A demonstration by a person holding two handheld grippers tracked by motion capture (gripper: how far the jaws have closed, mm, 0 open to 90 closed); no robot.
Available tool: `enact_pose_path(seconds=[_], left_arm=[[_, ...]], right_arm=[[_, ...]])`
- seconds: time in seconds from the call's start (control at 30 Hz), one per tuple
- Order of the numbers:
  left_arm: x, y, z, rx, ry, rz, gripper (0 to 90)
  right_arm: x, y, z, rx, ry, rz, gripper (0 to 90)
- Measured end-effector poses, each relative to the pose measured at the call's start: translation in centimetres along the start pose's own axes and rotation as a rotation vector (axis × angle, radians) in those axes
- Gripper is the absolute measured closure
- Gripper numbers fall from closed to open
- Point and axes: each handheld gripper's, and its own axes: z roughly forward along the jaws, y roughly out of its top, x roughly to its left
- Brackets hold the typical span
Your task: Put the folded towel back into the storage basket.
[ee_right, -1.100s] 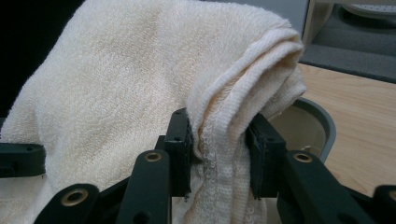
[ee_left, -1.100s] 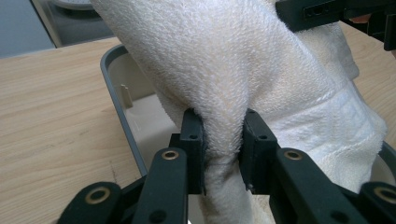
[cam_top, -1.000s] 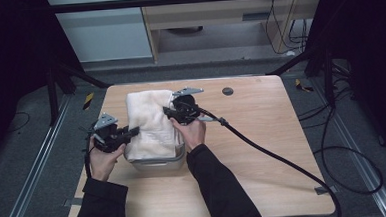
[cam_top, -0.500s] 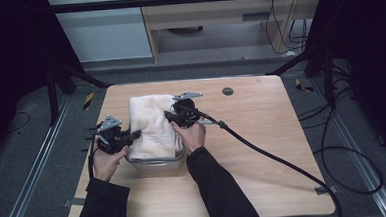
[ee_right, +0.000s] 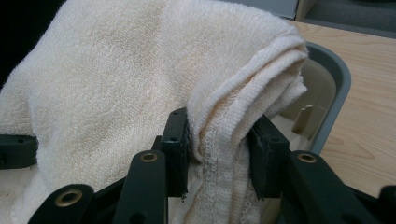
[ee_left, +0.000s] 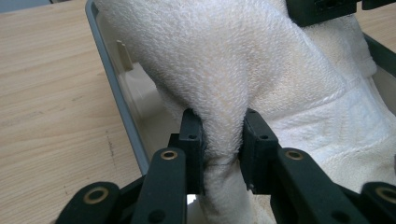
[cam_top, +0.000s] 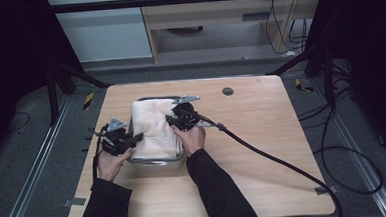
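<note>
**A:** What are the two tools doing?

**B:** The left gripper (ee_left: 223, 156) is clenched on a fold of the towel (ee_left: 243, 74); the cloth bulges out above its pads. The right gripper (ee_right: 219, 154) pinches the stitched edge of the towel (ee_right: 116, 88) on the other side. Its jaws have just been easing apart a little, yet the folded layers sit squeezed between the pads.

**A:** And from above?

**B:** The left gripper (cam_top: 118, 137) sits at the towel's (cam_top: 152, 125) left side and the right gripper (cam_top: 181, 116) at its right, facing each other with the cloth stretched between them.

**A:** Where is the towel, then?

**B:** It lies draped over a grey bin (cam_top: 159, 163) on the table (cam_top: 263, 150), left of the middle. The cloth covers most of the bin's opening and hangs partly down inside it. In the left gripper view the bin's rim (ee_left: 116, 98) runs just beside the jaws, with the pale inner wall below the towel.

**A:** Anything in the way?

**B:** The rim is close to both grippers. The right gripper's cable (cam_top: 279, 159) trails across the table toward the near right corner, away from the bin.

**A:** What else is around?

**B:** A small dark disc (cam_top: 227, 91) lies on the table near the far edge, well apart from the bin.
</note>
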Motion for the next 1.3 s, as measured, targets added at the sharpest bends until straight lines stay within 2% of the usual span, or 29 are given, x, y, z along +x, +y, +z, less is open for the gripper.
enact_pose_path(seconds=[0.33,0.63,0.73,0.83,1.0,1.13,1.3], left_arm=[[0.0,-0.2,0.7,0.040,0.032,-0.004,66.4],[0.0,-0.2,0.8,0.030,0.046,-0.012,59.3],[0.0,0.0,0.4,0.006,0.052,-0.011,55.1],[0.1,0.3,-0.5,-0.048,0.046,-0.021,52.2],[0.0,0.8,-2.0,-0.109,0.035,-0.032,50.8],[-0.1,0.8,-3.0,-0.152,0.021,-0.036,48.1],[-0.2,0.5,-4.2,-0.181,0.022,-0.033,44.7]], right_arm=[[-0.1,-0.5,0.5,0.027,-0.016,-0.035,60.5],[-0.2,-0.6,0.5,0.036,-0.035,-0.060,56.2],[-0.2,-0.4,0.2,0.022,-0.032,-0.067,55.9],[-0.1,0.1,-0.7,-0.004,-0.028,-0.076,55.2],[-0.2,0.5,-2.1,-0.028,-0.027,-0.083,52.2],[-0.7,1.0,-3.9,-0.060,-0.029,-0.096,46.5],[-1.5,1.0,-6.5,-0.083,-0.035,-0.104,31.9]])
